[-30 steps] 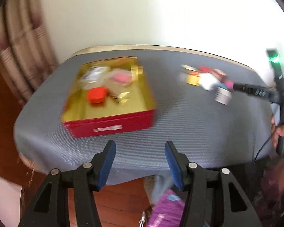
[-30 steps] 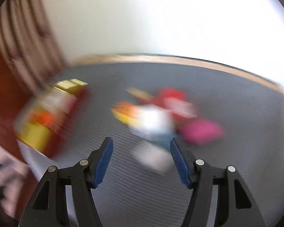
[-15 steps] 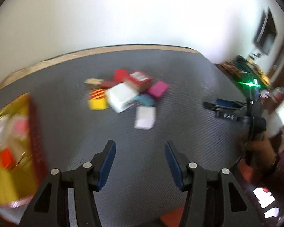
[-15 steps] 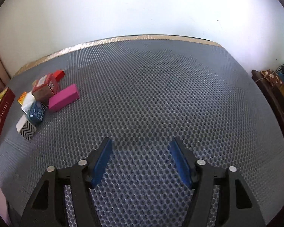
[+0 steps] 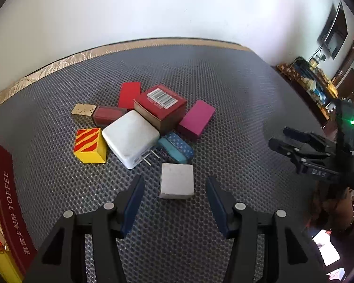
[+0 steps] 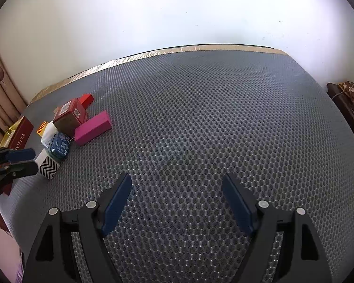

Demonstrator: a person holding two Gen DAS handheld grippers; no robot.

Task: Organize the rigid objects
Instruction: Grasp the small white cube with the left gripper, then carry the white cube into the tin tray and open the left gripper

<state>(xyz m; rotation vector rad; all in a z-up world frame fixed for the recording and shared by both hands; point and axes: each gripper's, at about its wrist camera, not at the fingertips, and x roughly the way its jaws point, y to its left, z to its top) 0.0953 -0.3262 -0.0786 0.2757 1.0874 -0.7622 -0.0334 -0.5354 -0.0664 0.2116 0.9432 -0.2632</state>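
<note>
A pile of small rigid objects lies on the grey mesh mat [image 5: 224, 89]: a white cube [image 5: 176, 180] nearest me, a white charger [image 5: 131, 138], a yellow-red striped block [image 5: 88, 145], a red barcode box [image 5: 161, 105], a magenta block [image 5: 197, 119] and a blue dotted case [image 5: 175, 147]. My left gripper [image 5: 174, 184] is open, its jaws on either side of the white cube, apart from it. My right gripper [image 6: 177, 186] is open and empty over bare mat; the pile [image 6: 68, 122] lies far to its left.
A red and gold toffee tin [image 5: 4, 202] with items inside stands at the left edge. The table's gold-trimmed far edge [image 5: 106, 49] meets a white wall. The right gripper [image 5: 304, 151] shows at the right in the left wrist view. Furniture stands beyond the table's right side.
My left gripper swung from the toffee tin to the pile and closed in on the white cube. My right gripper moved away from the pile, out over bare mat.
</note>
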